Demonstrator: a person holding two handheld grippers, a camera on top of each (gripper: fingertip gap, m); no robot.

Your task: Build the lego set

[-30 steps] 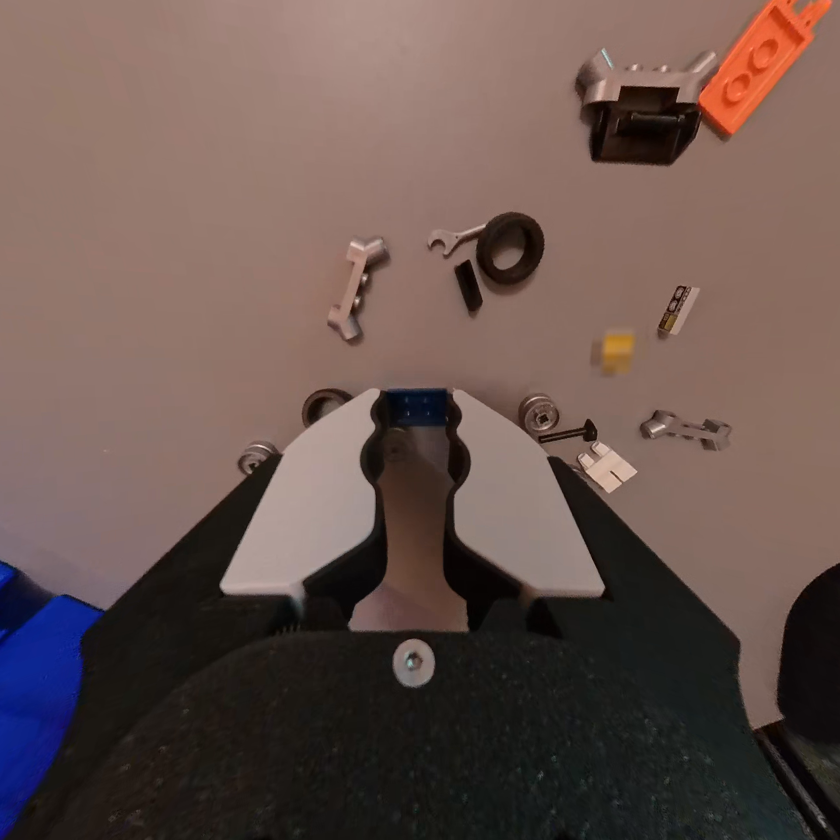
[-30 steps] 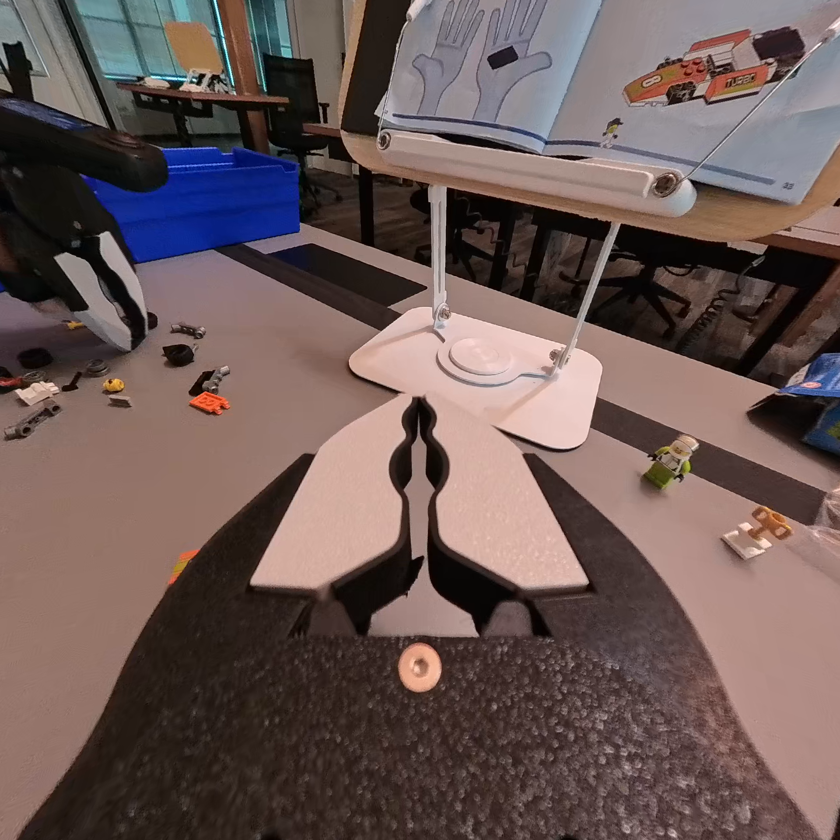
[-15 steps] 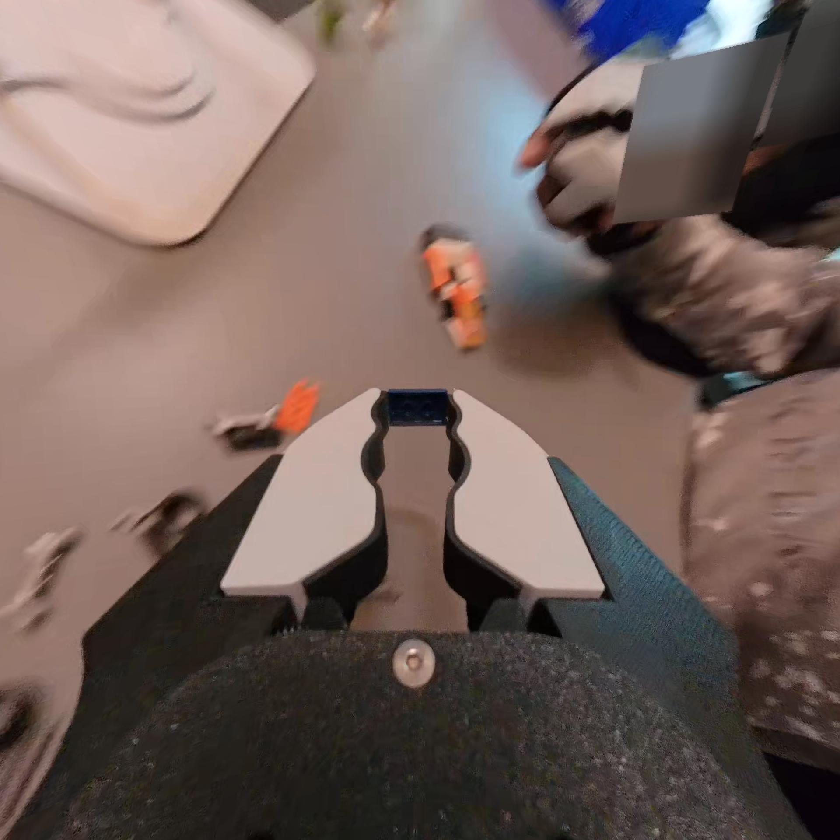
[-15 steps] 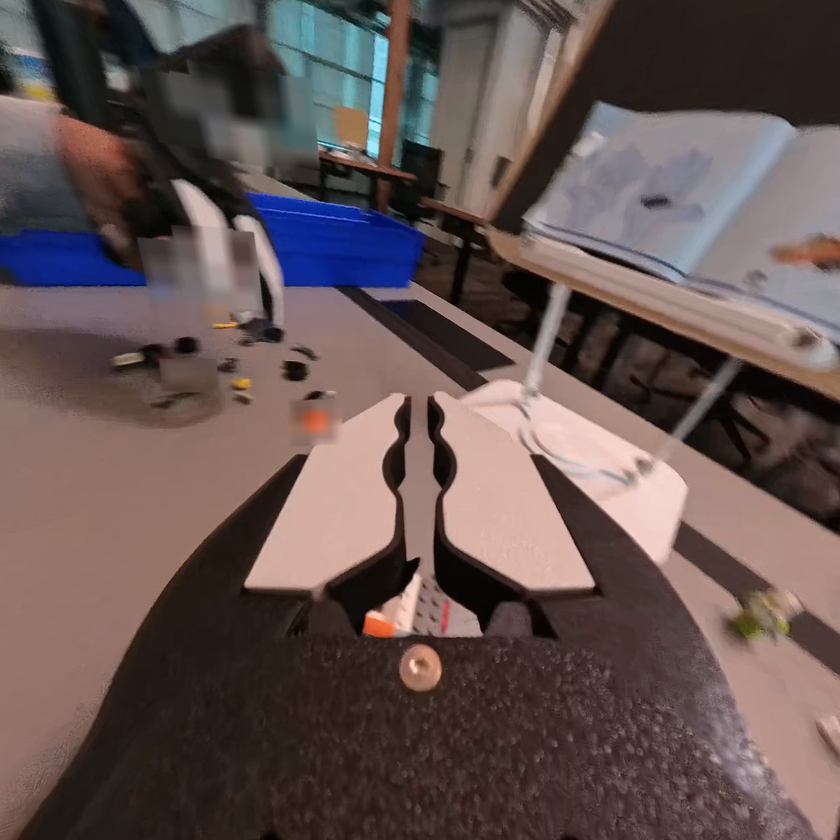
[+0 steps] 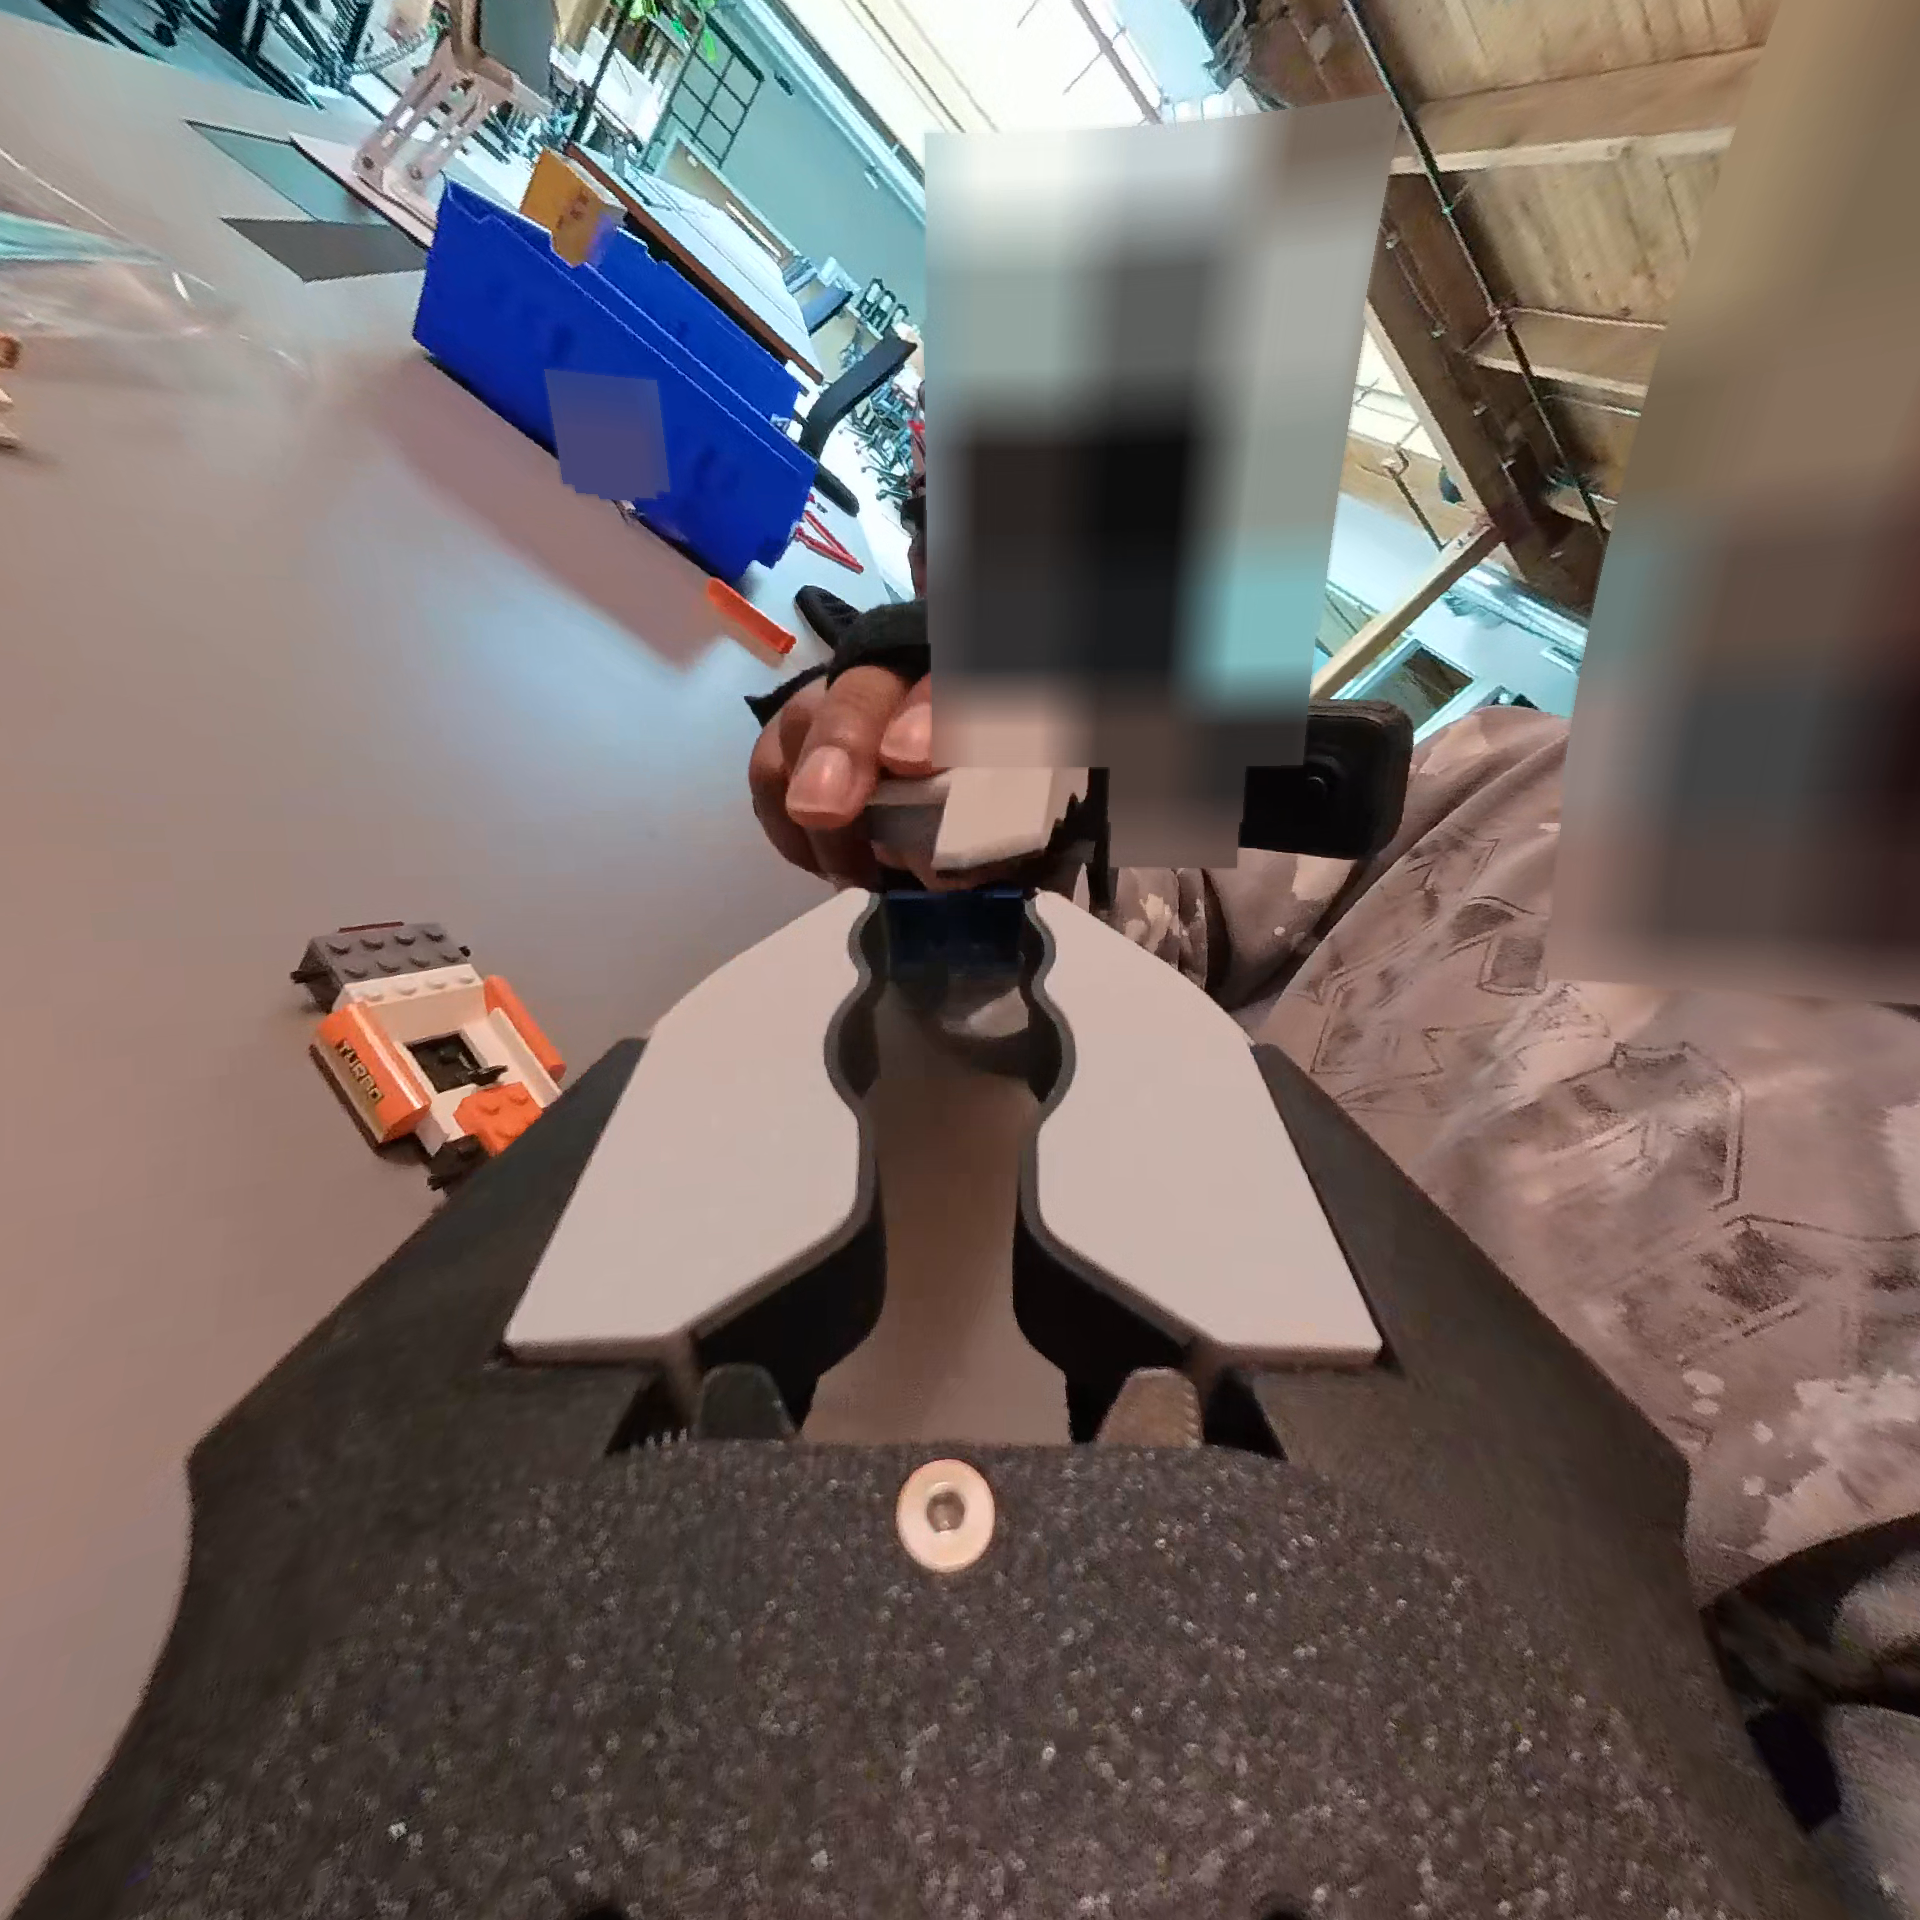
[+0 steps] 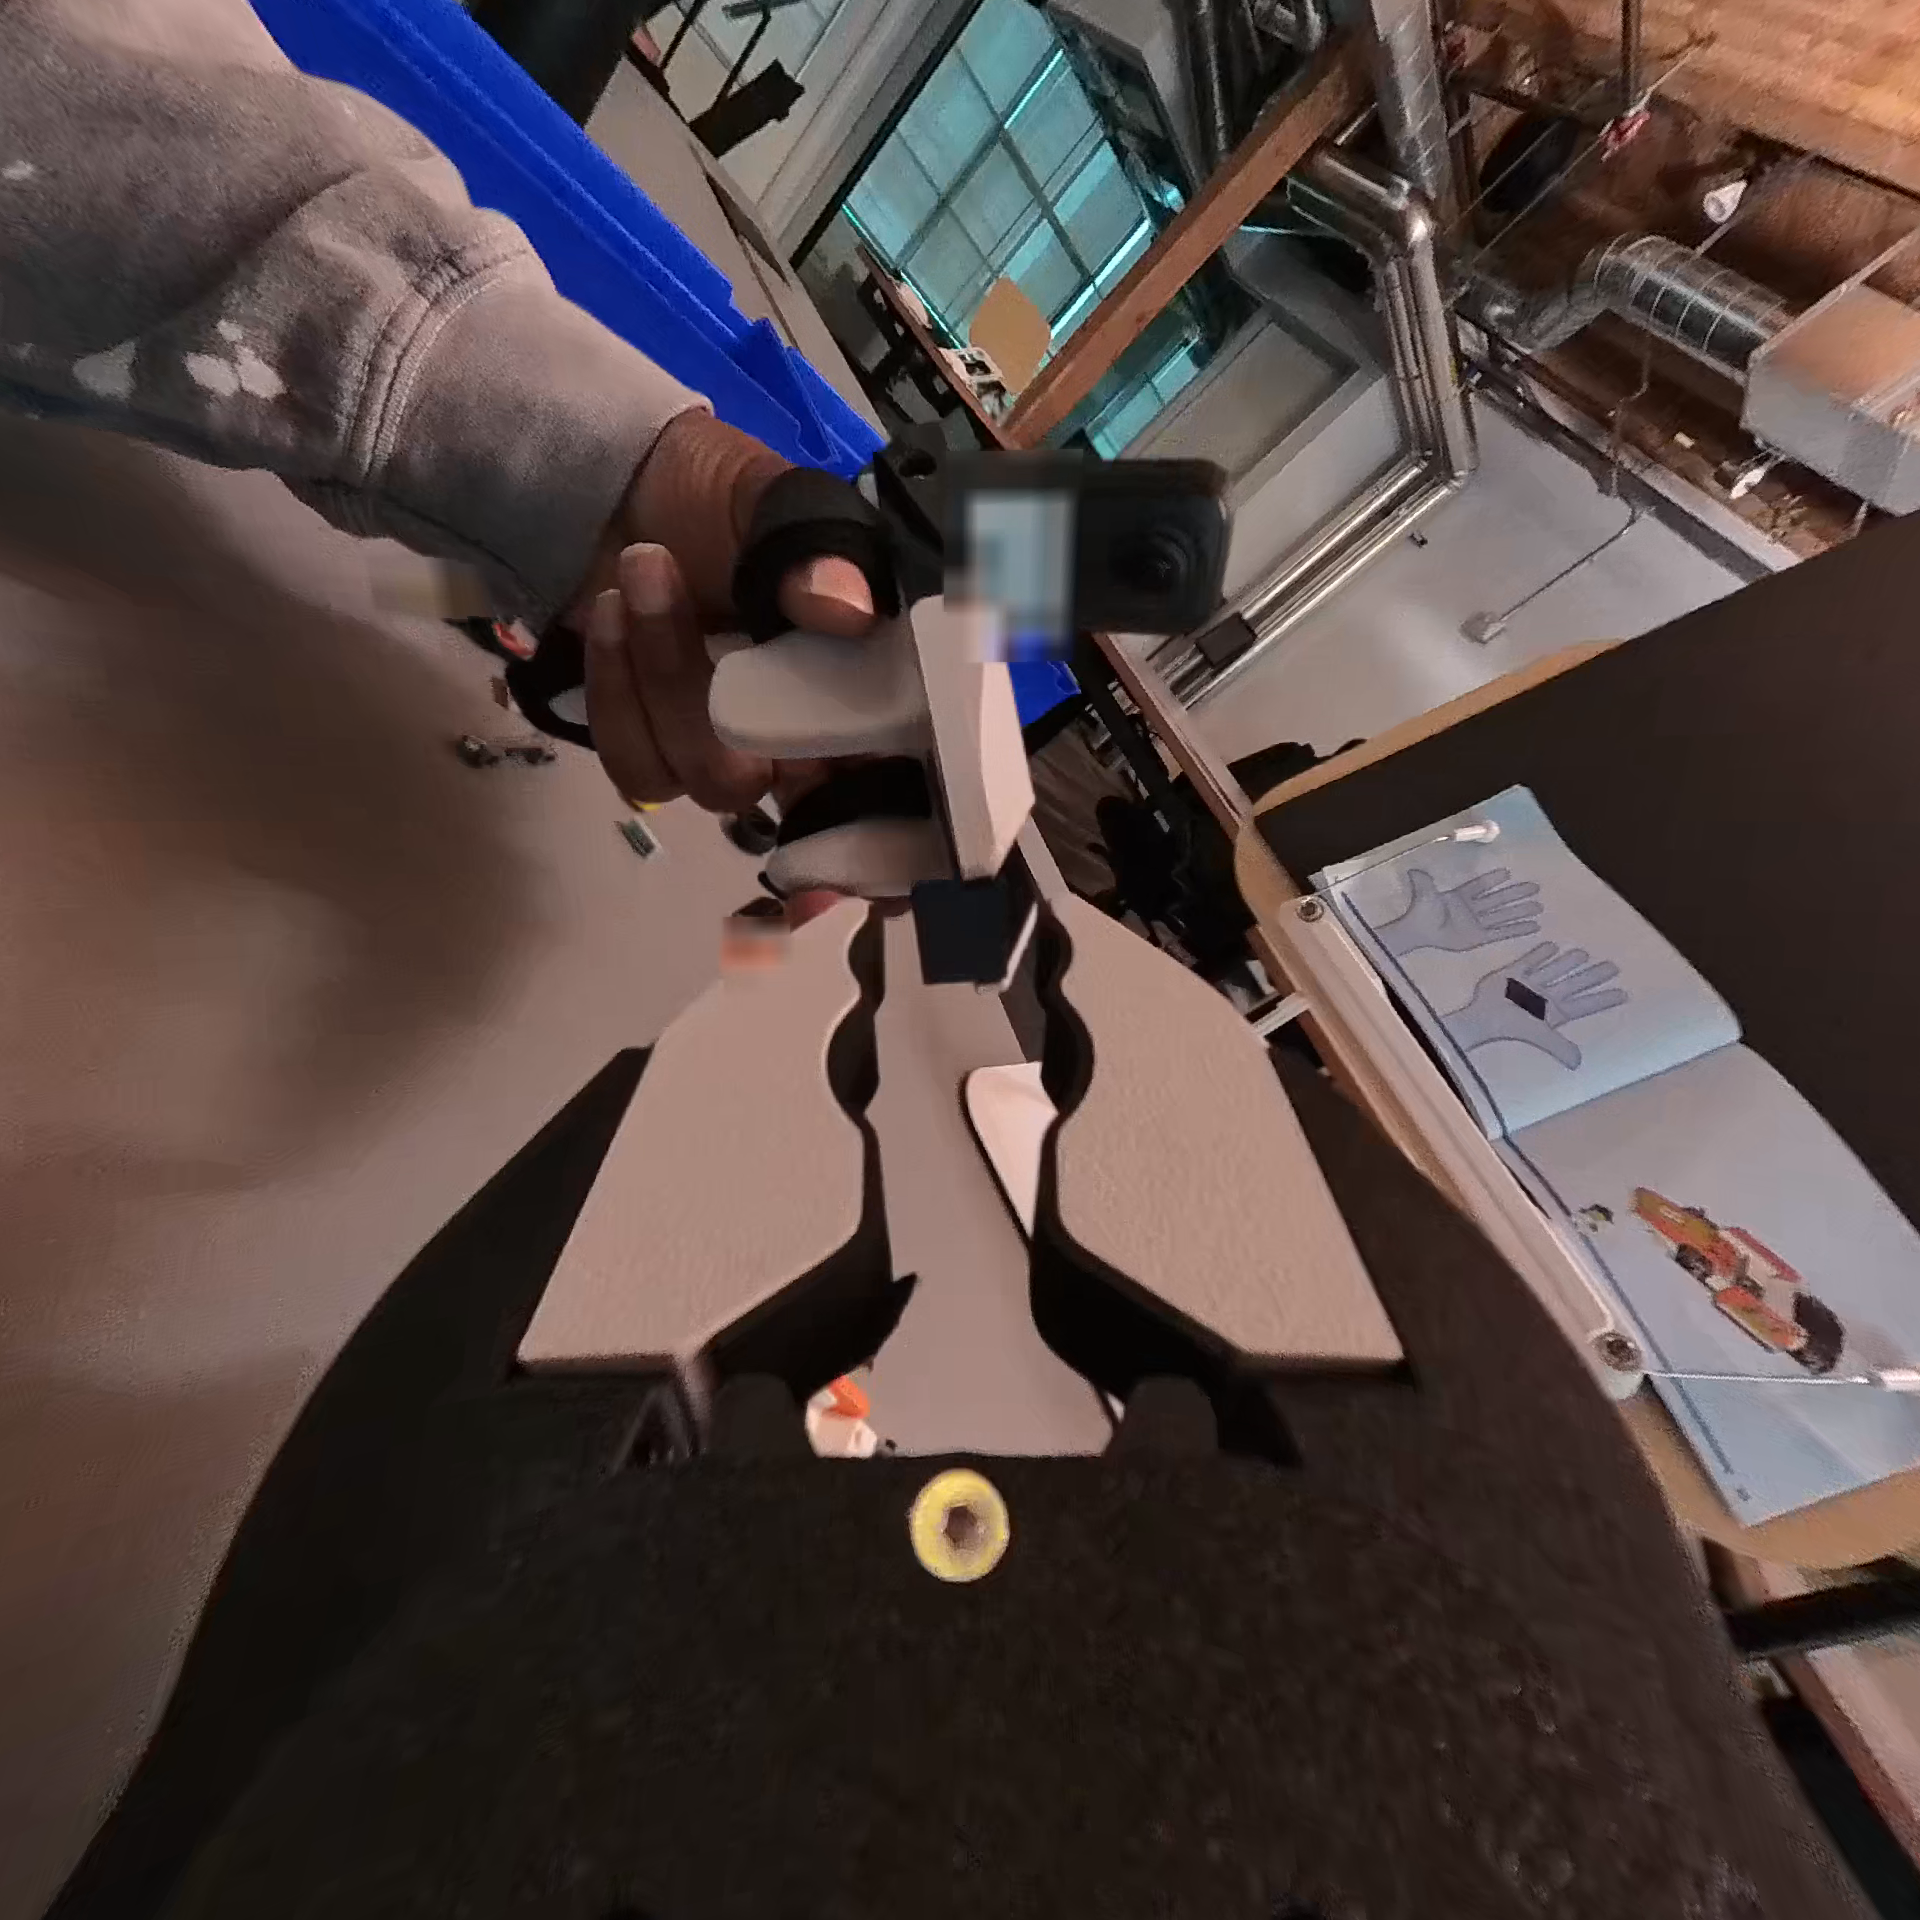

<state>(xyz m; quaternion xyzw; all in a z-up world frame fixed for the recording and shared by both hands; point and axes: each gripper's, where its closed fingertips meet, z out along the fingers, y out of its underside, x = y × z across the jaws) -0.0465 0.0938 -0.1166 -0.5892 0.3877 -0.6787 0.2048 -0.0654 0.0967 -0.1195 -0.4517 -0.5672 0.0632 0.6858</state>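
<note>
Left wrist view shows the left gripper pinching a small blue brick aloft; the right gripper faces it, spread and empty. Left of the gripper, the part-built orange car sits on the surface, so assembly looks unfinished.

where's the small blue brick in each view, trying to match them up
Left wrist view: the blue brick sits centre frame, clamped between the left gripper fingertips.
Right wrist view: the same brick shows centre frame, above the open right gripper.
Shared landmark: the blue bin on the table.
</note>
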